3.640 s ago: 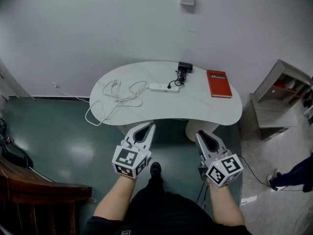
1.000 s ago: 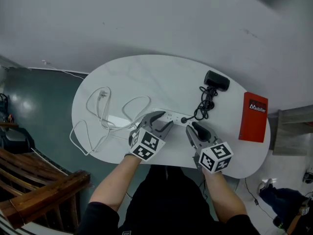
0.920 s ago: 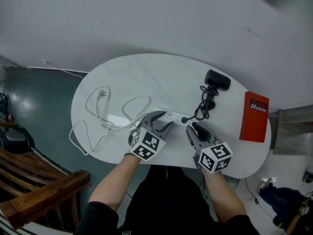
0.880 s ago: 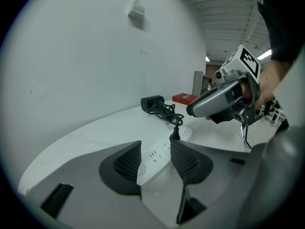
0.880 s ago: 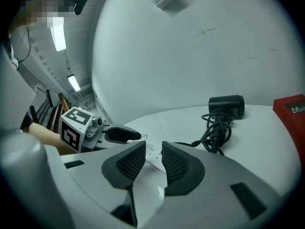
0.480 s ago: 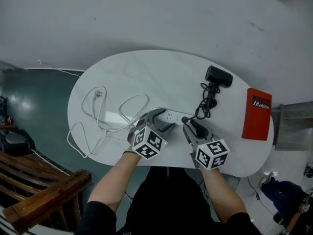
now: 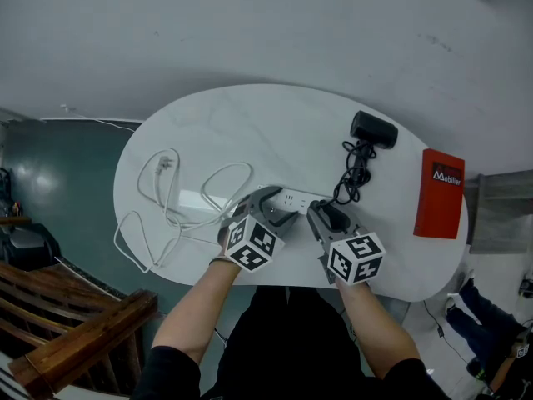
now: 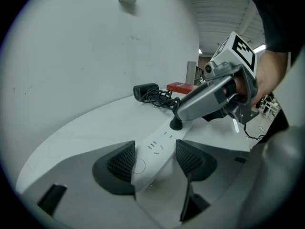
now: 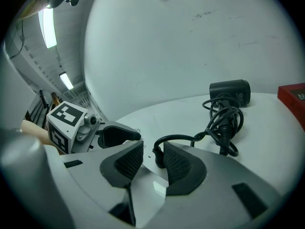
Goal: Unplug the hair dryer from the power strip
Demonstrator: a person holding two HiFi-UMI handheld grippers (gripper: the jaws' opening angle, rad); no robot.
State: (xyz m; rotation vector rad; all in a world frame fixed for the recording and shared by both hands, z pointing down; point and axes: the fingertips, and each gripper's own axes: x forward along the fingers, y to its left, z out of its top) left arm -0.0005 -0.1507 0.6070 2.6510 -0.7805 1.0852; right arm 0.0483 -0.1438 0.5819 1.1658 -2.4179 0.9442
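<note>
Head view gives me one white oval table [image 7: 250, 123] on a teal floor [image 7: 58, 182] by a pale wall [image 7: 250, 23]. One power strip [image 7: 293, 200] lies near the table's front edge. One black hair dryer [image 7: 374, 129] sits beyond the strip, one red book [image 7: 440, 193] right of it, one white cable [image 7: 179, 198] left. My left gripper [image 8: 153, 161], its jaws just widening, straddles the strip unclenched. My right gripper [image 9: 151, 159] stands released around the seated plug [image 9: 159, 159].

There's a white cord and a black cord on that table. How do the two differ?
The white cord sprawls in wide loose loops over the left side of the table, one loop hanging past the edge; the black cord is bunched tight beside the hair dryer. The black plug sits in the power strip; the white plug lies free. Both rest on the same table.
</note>
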